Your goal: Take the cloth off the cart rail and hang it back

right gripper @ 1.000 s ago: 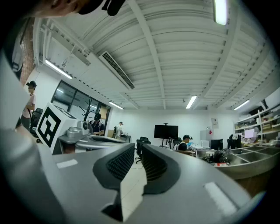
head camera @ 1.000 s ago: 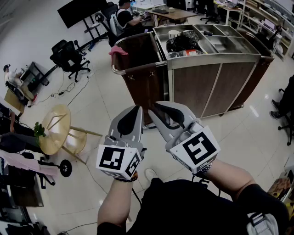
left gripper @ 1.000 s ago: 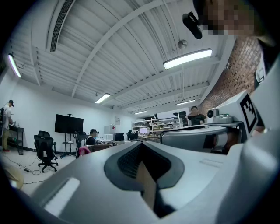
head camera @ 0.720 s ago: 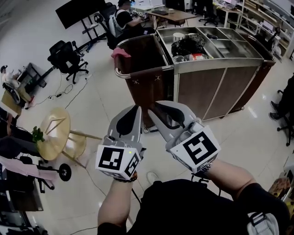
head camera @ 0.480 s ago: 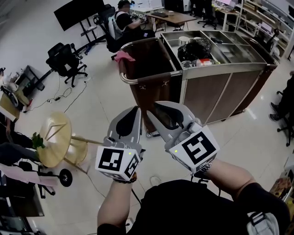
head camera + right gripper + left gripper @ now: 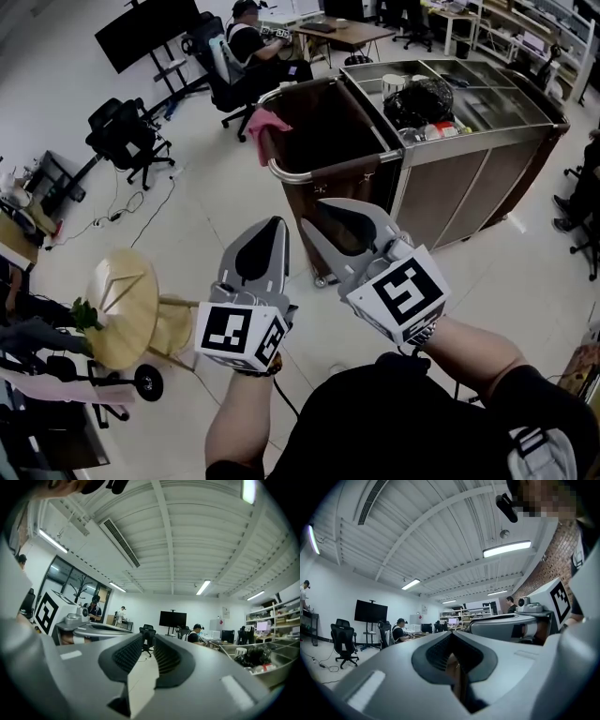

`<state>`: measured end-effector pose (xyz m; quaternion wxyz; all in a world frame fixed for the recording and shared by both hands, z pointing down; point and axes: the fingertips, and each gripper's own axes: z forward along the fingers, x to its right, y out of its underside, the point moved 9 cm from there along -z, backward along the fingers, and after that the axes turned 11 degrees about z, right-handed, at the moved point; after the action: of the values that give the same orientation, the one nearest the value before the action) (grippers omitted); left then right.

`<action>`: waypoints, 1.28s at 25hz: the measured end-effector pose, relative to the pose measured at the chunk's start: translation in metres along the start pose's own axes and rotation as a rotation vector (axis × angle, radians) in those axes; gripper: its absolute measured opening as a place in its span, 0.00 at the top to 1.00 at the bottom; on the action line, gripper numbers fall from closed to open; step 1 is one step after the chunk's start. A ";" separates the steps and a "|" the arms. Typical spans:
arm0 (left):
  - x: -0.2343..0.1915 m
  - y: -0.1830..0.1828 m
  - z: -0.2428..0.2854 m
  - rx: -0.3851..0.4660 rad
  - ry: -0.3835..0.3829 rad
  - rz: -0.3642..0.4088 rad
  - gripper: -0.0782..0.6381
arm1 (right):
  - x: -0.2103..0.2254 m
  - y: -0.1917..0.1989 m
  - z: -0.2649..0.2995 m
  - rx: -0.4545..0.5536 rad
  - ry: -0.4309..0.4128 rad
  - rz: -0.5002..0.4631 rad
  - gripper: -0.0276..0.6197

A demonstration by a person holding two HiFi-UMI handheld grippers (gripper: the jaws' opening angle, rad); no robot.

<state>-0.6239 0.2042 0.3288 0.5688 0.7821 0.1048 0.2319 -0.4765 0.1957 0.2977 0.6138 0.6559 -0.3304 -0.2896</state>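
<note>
- Grey plastic jaws of the left gripper [image 6: 278, 223] [image 6: 452, 635] sit nearest, held out in front of the person's body. In the left gripper view the tips are pressed together, with only a thin dark seam and nothing caught between them.
- Just beside it, the right gripper [image 6: 312, 213] [image 6: 148, 637] stands narrowly parted. Its jaws have just been opening, and the right gripper view shows only pale floor through the gap, so it holds nothing.
- Both grippers point toward the cart and are well apart from it.
- To the lower left, a round light wooden stool [image 6: 120, 292] stands on the glossy pale floor [image 6: 206, 211].
- Ahead is the brown wood-panelled cart with a steel top [image 6: 450, 192]. A curved steel tube rail [image 6: 314, 172] runs around its near end.
- The pink cloth [image 6: 265, 122] hangs draped over that rail at the far left corner, touching it. It is clear of both grippers.
- On the cart's top, a crumpled black bag [image 6: 419, 97] lies in a steel tray, with a white cup [image 6: 392, 82] just beside it.
- Farther off are a black office chair [image 6: 117, 133] and a seated person in a dark top [image 6: 246, 42] at a desk. A black screen on a wheeled stand [image 6: 145, 28] is behind them.
</note>
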 end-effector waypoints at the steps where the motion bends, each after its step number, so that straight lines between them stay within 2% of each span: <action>1: -0.011 0.000 -0.001 0.001 -0.003 -0.003 0.89 | -0.002 -0.002 0.010 -0.004 0.003 0.001 0.84; 3: -0.030 0.001 -0.003 0.006 -0.008 -0.011 0.89 | -0.002 -0.006 0.030 0.036 -0.013 -0.067 0.84; 5: -0.042 0.002 -0.003 0.004 -0.015 -0.022 0.89 | -0.002 -0.010 0.043 0.047 -0.023 -0.089 0.84; 13: -0.067 0.025 0.029 -0.017 -0.023 -0.023 0.89 | 0.027 -0.005 0.080 0.044 -0.037 -0.084 0.84; 19: -0.089 0.042 0.070 -0.031 -0.041 0.000 0.89 | 0.065 0.001 0.112 0.008 -0.055 -0.041 0.83; 22: -0.095 0.057 0.088 -0.041 -0.056 0.004 0.89 | 0.090 0.008 0.127 0.020 -0.083 -0.073 0.81; 26: -0.109 0.080 0.107 -0.060 -0.101 -0.007 0.89 | 0.115 0.014 0.149 0.003 -0.114 -0.078 0.79; 32: -0.126 0.115 0.134 -0.080 -0.118 0.000 0.89 | 0.150 0.030 0.185 -0.014 -0.131 -0.069 0.76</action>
<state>-0.6804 0.0000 0.3738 0.6047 0.7711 0.0615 0.1894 -0.5320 -0.0372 0.3173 0.5853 0.6422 -0.3449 -0.3551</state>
